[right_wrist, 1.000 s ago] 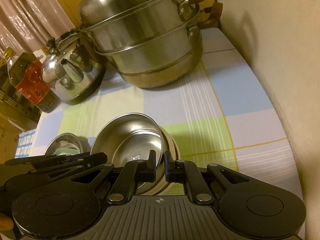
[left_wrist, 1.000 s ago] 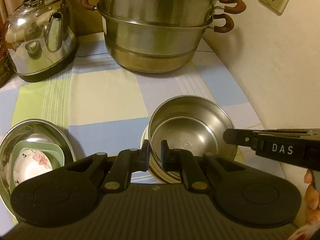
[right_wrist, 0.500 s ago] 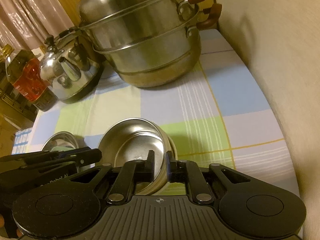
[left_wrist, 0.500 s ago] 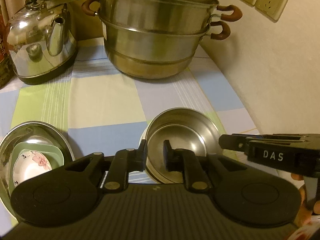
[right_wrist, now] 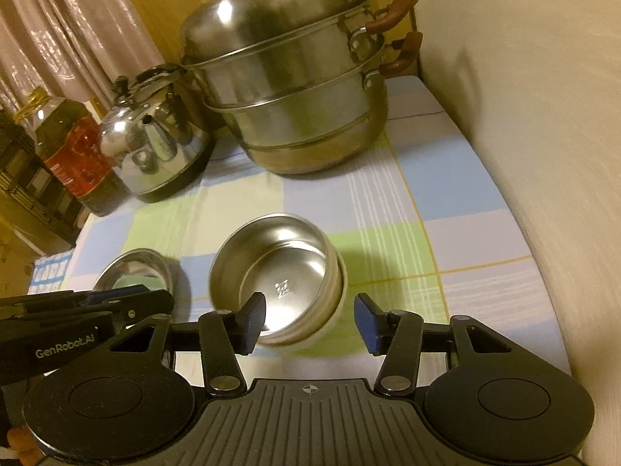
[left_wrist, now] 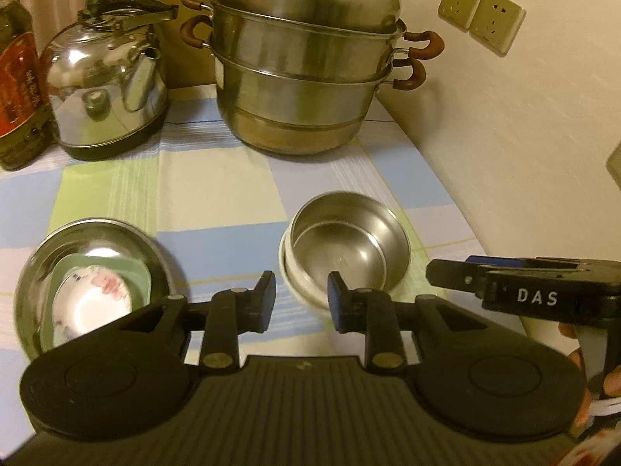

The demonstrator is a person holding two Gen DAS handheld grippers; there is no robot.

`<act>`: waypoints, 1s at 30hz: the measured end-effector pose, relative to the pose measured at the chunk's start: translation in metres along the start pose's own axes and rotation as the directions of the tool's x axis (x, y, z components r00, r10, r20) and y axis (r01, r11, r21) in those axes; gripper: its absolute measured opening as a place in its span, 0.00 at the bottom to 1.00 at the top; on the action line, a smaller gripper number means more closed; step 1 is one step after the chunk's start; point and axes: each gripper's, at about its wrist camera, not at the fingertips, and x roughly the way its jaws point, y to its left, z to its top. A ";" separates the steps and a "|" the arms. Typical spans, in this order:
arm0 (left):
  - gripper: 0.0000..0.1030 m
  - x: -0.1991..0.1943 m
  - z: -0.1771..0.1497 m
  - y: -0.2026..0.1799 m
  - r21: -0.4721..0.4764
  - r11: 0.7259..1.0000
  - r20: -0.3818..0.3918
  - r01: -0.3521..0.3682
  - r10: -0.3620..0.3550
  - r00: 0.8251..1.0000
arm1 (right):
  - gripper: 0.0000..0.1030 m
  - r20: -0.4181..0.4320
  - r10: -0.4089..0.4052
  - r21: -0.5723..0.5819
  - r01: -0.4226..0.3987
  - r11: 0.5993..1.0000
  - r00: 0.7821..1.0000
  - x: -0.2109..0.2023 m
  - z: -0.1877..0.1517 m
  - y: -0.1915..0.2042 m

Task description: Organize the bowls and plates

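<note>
A steel bowl (left_wrist: 349, 240) (right_wrist: 279, 268) sits nested in a white bowl (left_wrist: 289, 272) (right_wrist: 330, 318) on the checked cloth. To its left a steel plate (left_wrist: 50, 248) (right_wrist: 128, 264) holds a green square dish (left_wrist: 132, 275) with a small floral bowl (left_wrist: 91, 303) inside. My left gripper (left_wrist: 300, 299) hovers just in front of the stacked bowls, its jaws opening, nothing between the pads. My right gripper (right_wrist: 310, 318) is also pulled back with jaws opening wide; the bowls' near rim shows through the gap, untouched.
A large tiered steel steamer (left_wrist: 306, 66) (right_wrist: 295, 93) and a kettle (left_wrist: 104, 89) (right_wrist: 155, 143) stand at the back, an oil bottle (left_wrist: 17, 89) (right_wrist: 73, 151) at far left. The wall (left_wrist: 524, 136) runs close along the right edge of the table.
Both grippers let go of the steel bowl's rim, opened and drew back and up. The steel bowl now rests in the white bowl.
</note>
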 end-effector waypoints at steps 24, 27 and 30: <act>0.28 -0.106 -0.121 0.026 -0.019 1.000 -0.045 -0.020 0.019 0.999 | 0.58 -0.042 0.038 -0.045 -0.040 0.998 0.998 -0.076 -0.125 0.059; 0.28 -0.117 -0.136 0.030 -0.020 1.000 -0.050 -0.024 0.023 0.998 | 0.58 -0.052 0.045 -0.045 -0.048 0.998 0.998 -0.079 -0.140 0.067; 0.28 -0.126 -0.147 0.035 -0.019 0.999 -0.051 -0.030 0.029 0.998 | 0.58 -0.059 0.050 -0.052 -0.053 0.997 0.997 -0.083 -0.155 0.078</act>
